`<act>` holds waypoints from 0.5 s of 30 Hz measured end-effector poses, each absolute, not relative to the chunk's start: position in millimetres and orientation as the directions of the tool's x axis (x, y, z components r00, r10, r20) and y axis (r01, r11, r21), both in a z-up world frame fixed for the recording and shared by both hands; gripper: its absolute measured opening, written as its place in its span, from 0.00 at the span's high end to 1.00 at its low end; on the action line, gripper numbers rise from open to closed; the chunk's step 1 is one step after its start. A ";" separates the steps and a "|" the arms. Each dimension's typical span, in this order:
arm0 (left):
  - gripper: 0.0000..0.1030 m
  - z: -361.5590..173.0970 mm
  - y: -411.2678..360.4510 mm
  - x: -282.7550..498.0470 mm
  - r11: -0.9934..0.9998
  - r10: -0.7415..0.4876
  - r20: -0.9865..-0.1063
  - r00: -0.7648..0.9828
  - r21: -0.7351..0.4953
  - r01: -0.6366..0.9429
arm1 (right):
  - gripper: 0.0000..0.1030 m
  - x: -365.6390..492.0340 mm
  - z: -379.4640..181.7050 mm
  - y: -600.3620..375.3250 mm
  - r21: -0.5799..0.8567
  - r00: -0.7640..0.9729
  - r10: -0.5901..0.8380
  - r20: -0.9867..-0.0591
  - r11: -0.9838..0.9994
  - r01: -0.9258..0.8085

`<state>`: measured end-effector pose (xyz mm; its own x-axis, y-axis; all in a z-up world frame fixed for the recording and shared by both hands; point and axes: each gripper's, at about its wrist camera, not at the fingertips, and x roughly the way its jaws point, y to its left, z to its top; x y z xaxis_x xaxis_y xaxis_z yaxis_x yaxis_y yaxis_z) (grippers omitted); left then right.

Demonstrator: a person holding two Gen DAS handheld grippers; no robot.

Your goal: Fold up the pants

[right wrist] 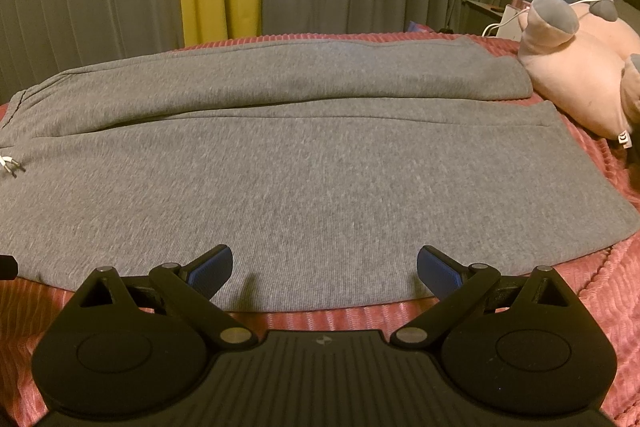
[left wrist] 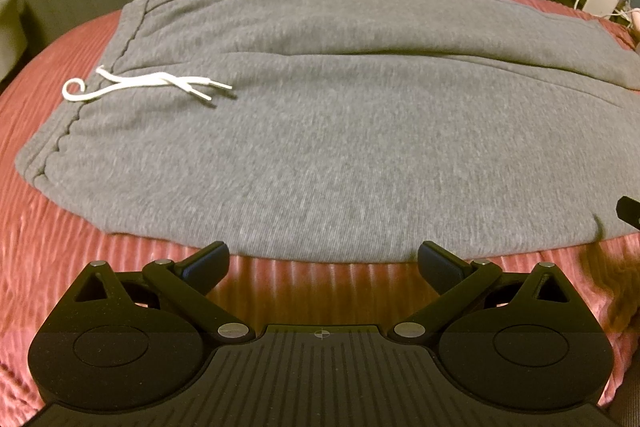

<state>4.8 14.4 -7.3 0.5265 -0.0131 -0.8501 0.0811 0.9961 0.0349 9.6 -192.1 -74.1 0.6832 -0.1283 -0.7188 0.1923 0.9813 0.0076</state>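
While the grey pants (left wrist: 340, 147) lie spread flat across the red ribbed bedspread (left wrist: 52, 267), waistband to the left and both legs running off to the right, neither tool has taken hold of anything. Their white drawstring (left wrist: 132, 87) rests loose on the cloth near the waistband. In its own wrist view the left tool (left wrist: 322, 261) hovers at the near edge of the pants with its jaws spread wide and nothing between them; the right tool (right wrist: 324, 265) sits likewise wide open and empty, its blue-padded fingertips (right wrist: 210, 269) just over the near hem further along the leg. Placed side by side along the same long edge, they seem set to pinch that edge at two points, so the near leg could be lifted evenly and laid over the far one. A pink plush toy (right wrist: 576, 75) sits just beyond the cuffs and might crowd the fold.
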 end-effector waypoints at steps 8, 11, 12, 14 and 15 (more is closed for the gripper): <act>0.00 -6.5 14.3 5.4 0.996 -0.013 -0.851 0.525 0.034 0.079 | 0.04 10.4 -76.7 -191.6 0.009 0.678 -0.125 -0.724 0.982 0.190; 0.00 -6.6 14.4 5.3 0.996 -0.009 -0.851 0.525 0.036 0.076 | 0.04 10.4 -76.9 -191.7 0.009 0.678 -0.124 -0.725 0.982 0.189; 0.00 -6.6 14.6 5.2 0.997 -0.008 -0.851 0.525 0.036 0.075 | 0.04 11.0 -77.0 -191.7 0.010 0.676 -0.123 -0.726 0.982 0.189; 0.00 -6.2 15.3 5.2 0.997 -0.007 -0.851 0.525 0.037 0.073 | 0.04 11.1 -77.2 -192.2 0.010 0.674 -0.122 -0.729 0.982 0.188; 0.00 -6.0 15.3 4.9 0.997 -0.008 -0.851 0.526 0.036 0.072 | 0.04 11.2 -77.4 -191.9 0.010 0.673 -0.121 -0.730 0.982 0.188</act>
